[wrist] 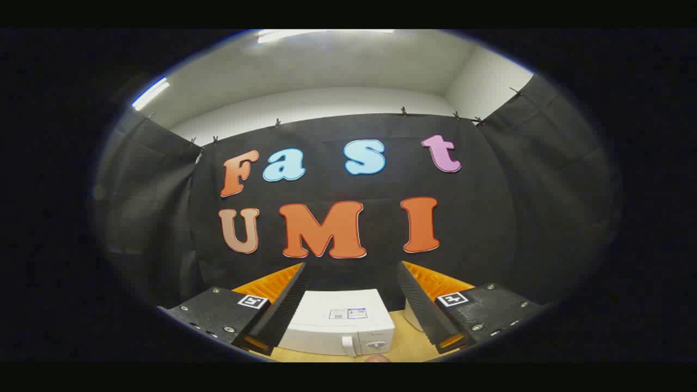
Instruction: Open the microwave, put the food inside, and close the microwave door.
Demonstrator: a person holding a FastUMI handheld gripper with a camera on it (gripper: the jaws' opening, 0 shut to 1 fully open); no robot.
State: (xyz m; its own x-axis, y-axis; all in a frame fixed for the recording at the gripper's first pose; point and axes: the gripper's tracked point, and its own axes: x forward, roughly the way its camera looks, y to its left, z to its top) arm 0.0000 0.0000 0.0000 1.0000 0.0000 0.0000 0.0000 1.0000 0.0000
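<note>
The gripper is held high above a wooden table, with its two fingers spread wide apart and nothing clasped between them. No contact with any object is made by either finger.

A white microwave is seen below, framed in the gap between the fingers and well beyond their tips. It is set on the table with its door shut. A pale vertical handle is seen on the front, and a round knob is placed just beside it, toward the right finger. Two small labels are stuck on the flat top of the microwave; their print is too small to be made out.

A white object is partly hidden behind the right finger, just beside the microwave's right side; what it is cannot be told. At the very near edge of the table, in front of the microwave's knob, a small rounded pinkish-brown shape is glimpsed, mostly cut off, and it cannot be identified with certainty.

The booth is closed in by black cloth hung from clips along its upper hem. Above the cloth a white wall and ceiling are seen, and two ceiling lights are lit.
</note>
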